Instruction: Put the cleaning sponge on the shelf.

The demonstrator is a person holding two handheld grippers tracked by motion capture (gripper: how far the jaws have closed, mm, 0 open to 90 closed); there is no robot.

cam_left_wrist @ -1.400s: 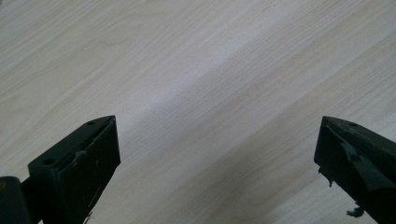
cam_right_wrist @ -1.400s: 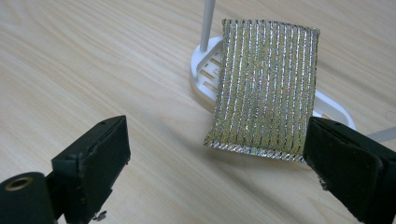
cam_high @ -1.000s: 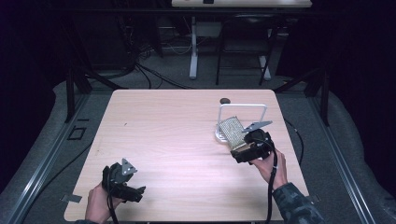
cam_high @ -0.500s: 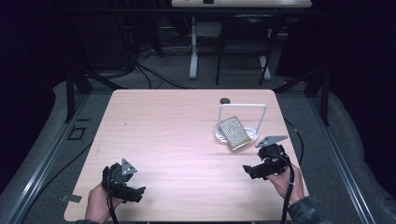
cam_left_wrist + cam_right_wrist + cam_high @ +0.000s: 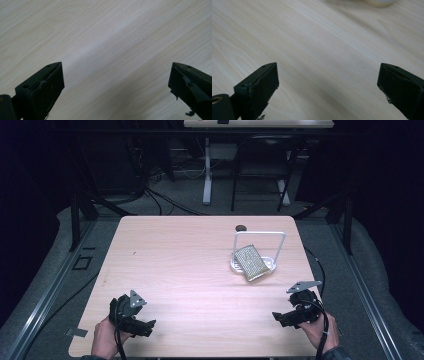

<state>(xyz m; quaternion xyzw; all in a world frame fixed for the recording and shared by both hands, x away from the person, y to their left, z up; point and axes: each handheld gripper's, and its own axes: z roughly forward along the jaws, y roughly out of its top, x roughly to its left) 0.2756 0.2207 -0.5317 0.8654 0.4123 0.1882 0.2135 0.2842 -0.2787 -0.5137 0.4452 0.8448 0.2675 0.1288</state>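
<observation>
1. The high view is showing the sponge (image 5: 251, 262) leaning on the white rack (image 5: 260, 236) at two o'clock on the table (image 5: 190, 265); the rack's dish is lying mostly hidden beneath it.
2. The left gripper (image 5: 116, 82) and right gripper (image 5: 328, 82) are gaping wide in their own views, gripping nothing; the right gripper view is cutting off a pale rim (image 5: 378, 2) at twelve o'clock.

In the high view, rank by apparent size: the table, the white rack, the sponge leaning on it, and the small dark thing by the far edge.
1. Table, largest.
2. White rack.
3. Sponge, smaller than the rack.
4. Small dark thing, smallest; it lies farthest from the camera, which shrinks it slightly.
</observation>
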